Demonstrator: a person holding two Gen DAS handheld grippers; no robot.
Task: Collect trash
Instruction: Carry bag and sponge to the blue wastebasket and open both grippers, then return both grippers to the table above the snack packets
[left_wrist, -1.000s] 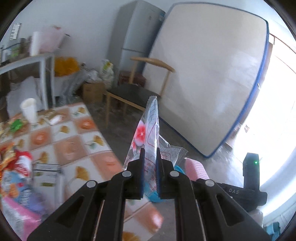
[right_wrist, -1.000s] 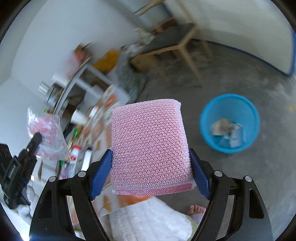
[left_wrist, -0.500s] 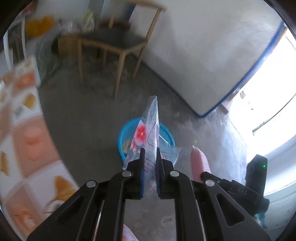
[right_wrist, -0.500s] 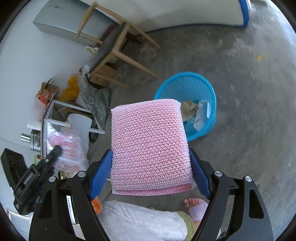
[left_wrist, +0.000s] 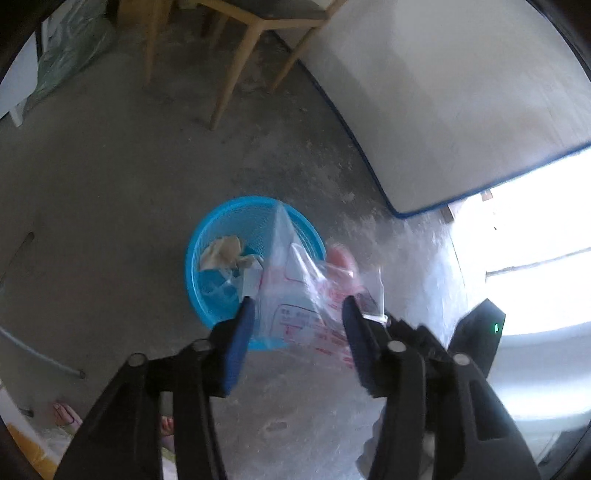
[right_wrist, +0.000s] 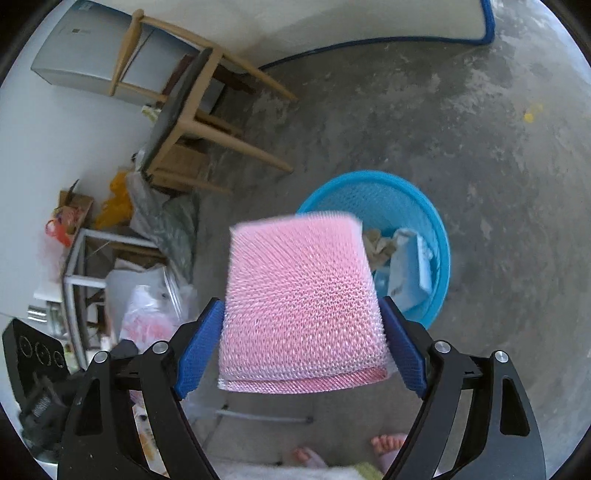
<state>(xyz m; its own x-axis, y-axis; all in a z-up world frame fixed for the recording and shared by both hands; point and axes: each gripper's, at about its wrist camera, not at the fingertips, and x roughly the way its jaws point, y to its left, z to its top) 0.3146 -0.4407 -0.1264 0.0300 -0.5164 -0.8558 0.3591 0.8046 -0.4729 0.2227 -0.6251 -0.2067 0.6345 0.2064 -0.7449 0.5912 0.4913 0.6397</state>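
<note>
the clear printed bag (left_wrist: 295, 295) hangs loose between the parted pads of the left claw (left_wrist: 297, 325), whose jaws are opening, with the blue bin (left_wrist: 207, 236) on the floor just beyond its tips holding crumpled paper (left_wrist: 221, 251). the pink mesh pad (right_wrist: 301, 306) sits between the blue pads of the right claw (right_wrist: 301, 354), whose jaws are also opening with small gaps showing at both sides, and the bin (right_wrist: 439, 236) lies ahead and to its right. a wooden chair (right_wrist: 192, 110) stands farther off, up and left of that claw.
</note>
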